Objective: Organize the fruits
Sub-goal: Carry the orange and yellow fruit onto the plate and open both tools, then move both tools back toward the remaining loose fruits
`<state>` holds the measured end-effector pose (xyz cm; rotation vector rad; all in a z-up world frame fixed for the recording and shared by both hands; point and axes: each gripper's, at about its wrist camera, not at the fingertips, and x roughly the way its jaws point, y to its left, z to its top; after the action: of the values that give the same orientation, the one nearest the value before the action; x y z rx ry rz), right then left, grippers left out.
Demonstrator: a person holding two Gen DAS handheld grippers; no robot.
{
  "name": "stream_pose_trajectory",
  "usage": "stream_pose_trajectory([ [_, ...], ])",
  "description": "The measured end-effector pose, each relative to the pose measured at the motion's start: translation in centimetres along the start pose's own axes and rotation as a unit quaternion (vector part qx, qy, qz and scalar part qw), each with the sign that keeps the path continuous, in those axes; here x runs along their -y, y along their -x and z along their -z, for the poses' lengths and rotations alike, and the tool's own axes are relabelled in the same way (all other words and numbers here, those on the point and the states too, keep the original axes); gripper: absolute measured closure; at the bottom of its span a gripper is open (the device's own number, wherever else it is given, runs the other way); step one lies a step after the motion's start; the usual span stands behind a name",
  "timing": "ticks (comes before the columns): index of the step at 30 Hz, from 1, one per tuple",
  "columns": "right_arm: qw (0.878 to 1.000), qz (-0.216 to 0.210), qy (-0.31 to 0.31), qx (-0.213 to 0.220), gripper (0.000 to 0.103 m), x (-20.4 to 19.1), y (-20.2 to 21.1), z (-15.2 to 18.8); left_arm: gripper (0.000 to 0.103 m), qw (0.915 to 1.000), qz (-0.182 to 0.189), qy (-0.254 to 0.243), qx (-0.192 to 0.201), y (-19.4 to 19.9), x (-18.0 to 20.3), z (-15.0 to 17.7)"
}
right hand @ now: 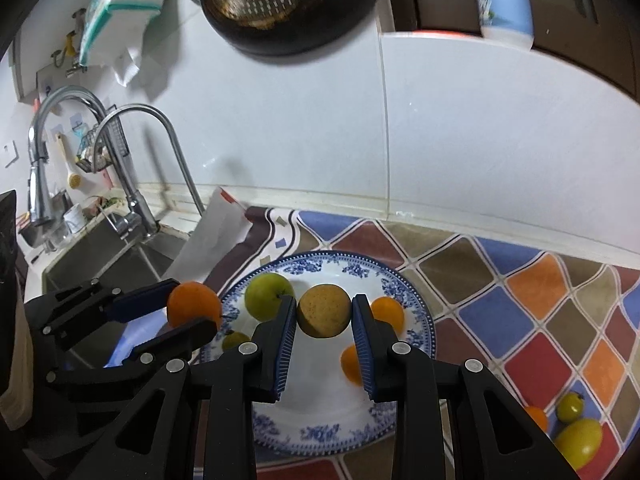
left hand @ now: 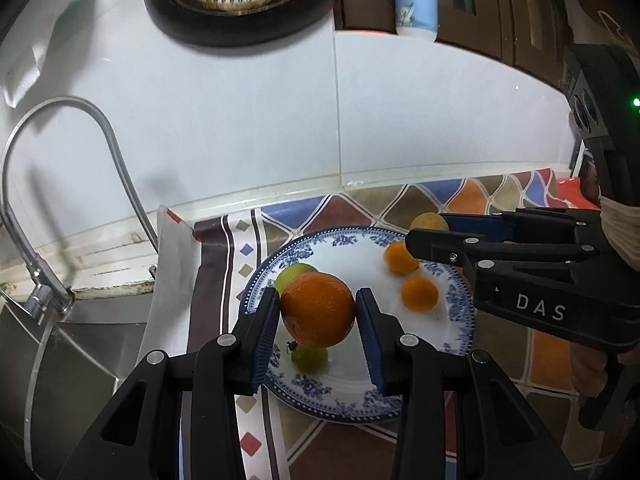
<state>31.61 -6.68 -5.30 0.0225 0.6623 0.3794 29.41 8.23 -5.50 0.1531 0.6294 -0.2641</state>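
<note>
Left wrist view: we carry an orange (left hand: 318, 310) clamped in the left hand-held gripper (left hand: 318, 320) over the plate (left hand: 460, 320); at two o'clock, the right hand-held gripper (right hand: 324, 316) clamps a yellow-brown fruit (right hand: 324, 310), both apparently bound for the plate.

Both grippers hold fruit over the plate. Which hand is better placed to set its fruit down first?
Left, marginally. Its orange hangs over bare plate, while the right gripper's yellow-brown fruit sits close between a green apple and small oranges.
</note>
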Motion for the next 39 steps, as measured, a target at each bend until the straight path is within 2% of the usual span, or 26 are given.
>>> stream_pose_trajectory([
  [7,1.0,-0.003,-0.004,-0.024,0.074,0.8,-3.2,0.6,0.064,0.9998,0.008,-0.002,-0.018,-2.5,-0.2,0.2],
  [16,0.999,-0.001,-0.013,-0.037,0.074,1.3,-4.9,0.8,0.064,0.9995,0.011,-0.007,-0.029,-4.0,-0.1,0.3],
  [18,0.999,0.0,-0.014,-0.036,0.073,1.4,-4.9,0.8,0.059,0.9996,0.008,-0.005,-0.026,-4.0,-0.1,0.2],
  [19,0.999,0.001,-0.015,-0.036,0.072,1.4,-4.9,0.8,0.051,0.9997,0.005,-0.003,-0.022,-3.8,-0.2,0.2],
  [20,0.999,0.003,-0.016,-0.036,0.07,1.4,-4.9,0.8,0.049,0.9998,0.002,-0.002,-0.019,-3.6,-0.2,0.1],
  [21,0.999,0.004,-0.017,-0.035,0.063,1.4,-4.7,0.8,0.049,0.9999,-0.001,-0.002,-0.016,-3.3,-0.3,0.0],
  [22,0.999,0.006,-0.02,-0.033,0.062,1.5,-4.5,0.8,0.049,0.9999,-0.006,-0.002,-0.012,-3.0,-0.3,-0.1],
  [30,0.999,0.015,-0.026,-0.013,0.062,1.2,-1.3,1.0,0.039,0.9997,-0.023,0.011,0.003,-0.1,-0.3,-0.3],
  [33,0.999,0.024,-0.023,-0.003,0.053,0.9,0.5,1.3,0.033,0.9995,-0.026,0.015,0.013,1.3,0.0,-0.3],
  [39,0.998,0.048,-0.023,0.022,0.044,0.6,4.5,1.7,0.024,0.9992,-0.022,0.019,0.027,4.1,1.2,0.1],
])
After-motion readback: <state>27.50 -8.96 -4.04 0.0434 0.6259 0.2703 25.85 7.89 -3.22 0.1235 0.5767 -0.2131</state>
